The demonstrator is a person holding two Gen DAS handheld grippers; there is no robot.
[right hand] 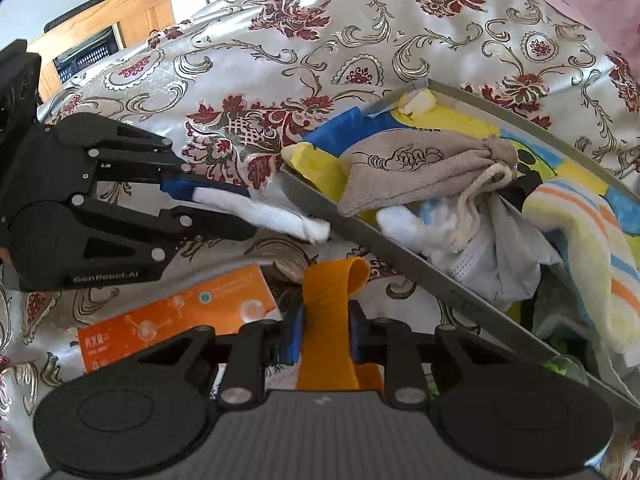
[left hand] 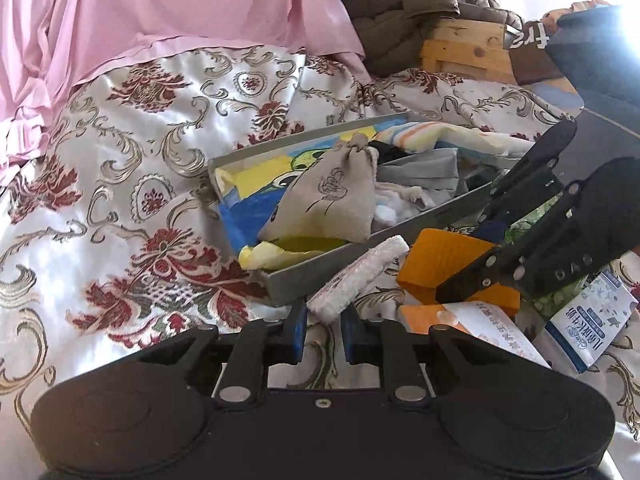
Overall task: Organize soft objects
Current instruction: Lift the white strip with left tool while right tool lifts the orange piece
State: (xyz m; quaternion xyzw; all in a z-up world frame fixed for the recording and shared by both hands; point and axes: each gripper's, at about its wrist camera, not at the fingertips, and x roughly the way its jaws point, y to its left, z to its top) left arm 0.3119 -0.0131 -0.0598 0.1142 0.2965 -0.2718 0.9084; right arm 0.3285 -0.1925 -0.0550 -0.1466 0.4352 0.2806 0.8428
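Note:
My left gripper is shut on one end of a rolled white cloth, which sticks out toward a grey tray. In the right wrist view the same left gripper clamps the white cloth just outside the tray wall. My right gripper is shut on a folded orange cloth; from the left wrist it shows as black fingers around the orange cloth. The tray holds a beige drawstring pouch, a striped towel and grey and white fabric.
Everything lies on a floral satin bedspread. An orange packet and a blue-white carton lie beside the grippers. A pink sheet and a wooden crate are behind. A wooden bed frame borders the far side.

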